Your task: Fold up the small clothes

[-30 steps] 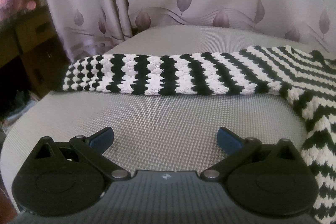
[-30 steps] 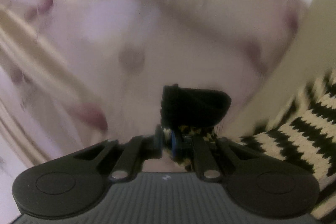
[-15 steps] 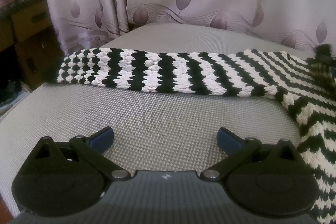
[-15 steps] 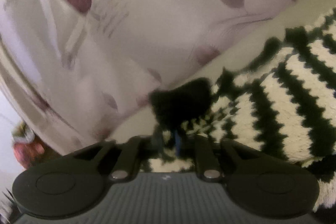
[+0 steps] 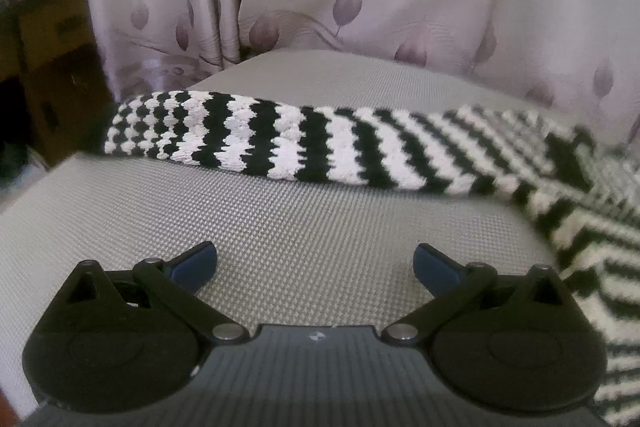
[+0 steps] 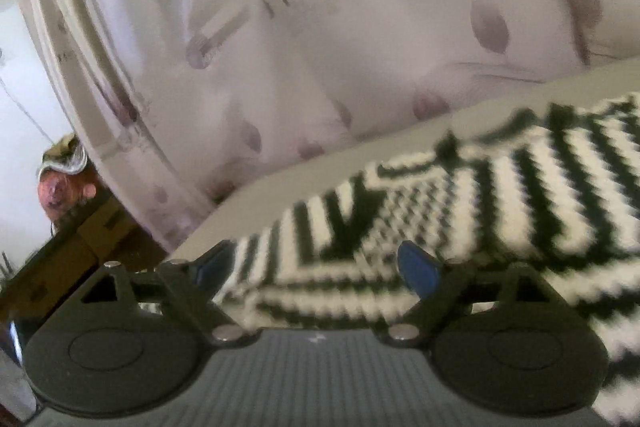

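Observation:
A black-and-white striped knit sweater lies on a grey textured cushion (image 5: 280, 227). Its sleeve (image 5: 280, 143) stretches across the left wrist view, with the body at the right edge. My left gripper (image 5: 314, 263) is open and empty, hovering over bare cushion short of the sleeve. In the right wrist view the sweater (image 6: 440, 211) lies with a part folded over its body. My right gripper (image 6: 316, 263) is open just above it, holding nothing; this view is tilted and blurred.
A pale curtain with purple leaf print (image 5: 360, 7) hangs close behind the cushion. Dark wooden furniture (image 5: 48, 75) stands at the left, beyond the cushion's left edge. The same furniture shows in the right wrist view (image 6: 80, 239).
My right gripper carried the gripped sleeve end over the sweater body, then opened and let it go. My left gripper stayed open and shifted only slightly.

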A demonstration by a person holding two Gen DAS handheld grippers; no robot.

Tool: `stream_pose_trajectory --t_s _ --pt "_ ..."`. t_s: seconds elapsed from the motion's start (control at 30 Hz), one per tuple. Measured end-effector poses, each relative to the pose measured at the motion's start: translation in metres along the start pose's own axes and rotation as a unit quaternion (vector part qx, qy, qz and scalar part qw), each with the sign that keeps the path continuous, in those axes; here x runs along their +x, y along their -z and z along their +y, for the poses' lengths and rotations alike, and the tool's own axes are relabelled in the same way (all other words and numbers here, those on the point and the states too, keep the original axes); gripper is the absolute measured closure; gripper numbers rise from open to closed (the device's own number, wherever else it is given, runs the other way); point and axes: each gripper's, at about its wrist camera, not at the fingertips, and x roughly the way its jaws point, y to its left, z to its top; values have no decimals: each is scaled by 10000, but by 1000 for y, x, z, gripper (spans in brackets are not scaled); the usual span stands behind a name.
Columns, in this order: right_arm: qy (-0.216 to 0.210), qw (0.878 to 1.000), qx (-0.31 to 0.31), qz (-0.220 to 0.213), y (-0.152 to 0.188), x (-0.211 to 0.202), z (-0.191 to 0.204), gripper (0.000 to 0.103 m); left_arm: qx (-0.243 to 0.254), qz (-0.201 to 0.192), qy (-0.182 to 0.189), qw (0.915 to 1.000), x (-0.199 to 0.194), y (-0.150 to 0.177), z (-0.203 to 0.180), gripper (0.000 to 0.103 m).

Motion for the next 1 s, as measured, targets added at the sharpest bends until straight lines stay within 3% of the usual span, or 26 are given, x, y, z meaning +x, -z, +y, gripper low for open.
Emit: stream_pose_trajectory --t_s 0.1,0.2,0.33,0.47,0.53,0.73,0.8,0.83,0.87,1.0 --pt "410 9980 -480 5 14 -41 -3 14 -724 -13 311 9969 -13 -3 32 0" --pt "857 9930 -802 -152 25 -76 -13 9 -1154 -271 317 9924 -26 -12 68 0" --pt "1080 9923 -573 -211 34 -101 -36 8 -1324 -323 14 9907 -25 -36 108 5" --pt "1137 9925 -387 -247 41 -107 -44 8 -1709 -486 -670 9818 -12 -62 149 4" --pt "1192 9915 -466 -222 43 -106 -41 8 -1690 -421 -1006 9796 2 -75 165 4" --pt "1235 9899 -686 -77 44 -98 -34 8 -1280 115 -1085 9857 54 -105 184 5" --pt "1258 9896 -690 -65 45 -99 -34 8 -1129 367 -1049 9874 68 -103 184 35" --pt "1261 9896 -687 -67 45 -99 -34 8 -1071 505 -884 9890 72 -102 184 59" --pt "1258 9897 -678 -76 45 -100 -34 8 -999 403 -939 9897 68 -103 181 89" --pt "1213 9907 -613 -119 46 -102 -36 8 -1512 153 -545 9869 43 -112 181 92"
